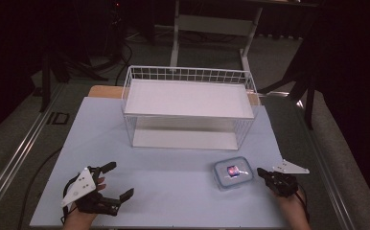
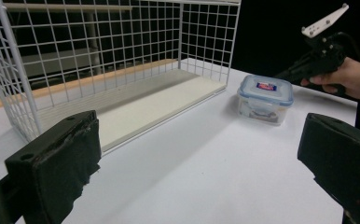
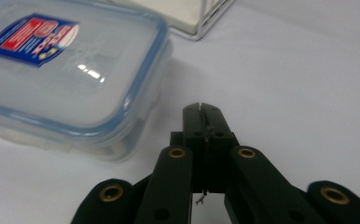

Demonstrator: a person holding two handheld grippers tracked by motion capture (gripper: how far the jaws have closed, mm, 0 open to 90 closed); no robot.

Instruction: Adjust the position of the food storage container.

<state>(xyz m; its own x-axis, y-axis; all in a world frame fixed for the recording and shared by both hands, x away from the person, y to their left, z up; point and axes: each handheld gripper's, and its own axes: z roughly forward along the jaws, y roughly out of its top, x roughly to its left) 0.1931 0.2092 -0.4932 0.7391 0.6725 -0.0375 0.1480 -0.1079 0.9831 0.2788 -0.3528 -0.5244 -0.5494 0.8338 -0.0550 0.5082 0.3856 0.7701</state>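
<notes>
One table (image 1: 173, 191), pale blue top, its near edge cut off at the bottom of the high view; the broad middle strip between the two grippers lies bare.

One wire basket (image 1: 189, 108), white, standing toward the far edge of the table, with a white panel across its top and a pale board on its floor. Its near left corner post shows in the left gripper view; its upper rim is cut off there.

One clear container (image 1: 231, 173) with a blue-rimmed snap lid and a red-and-blue label, resting on the table in front of the basket's right end, apart from it. Contents hard to make out through the cloudy wall.

Two grippers, one per hand.
- Left gripper (image 1: 118, 182): near the table's front left corner, jaws spread wide, nothing between them. Both pads show in the left gripper view, partly cut off at the frame edges.
- Right gripper (image 1: 260, 172): just beside the container's right edge, jaws pressed together with nothing between them; whether the tip touches the container cannot be told. The hand behind it is partly cut off.
</notes>
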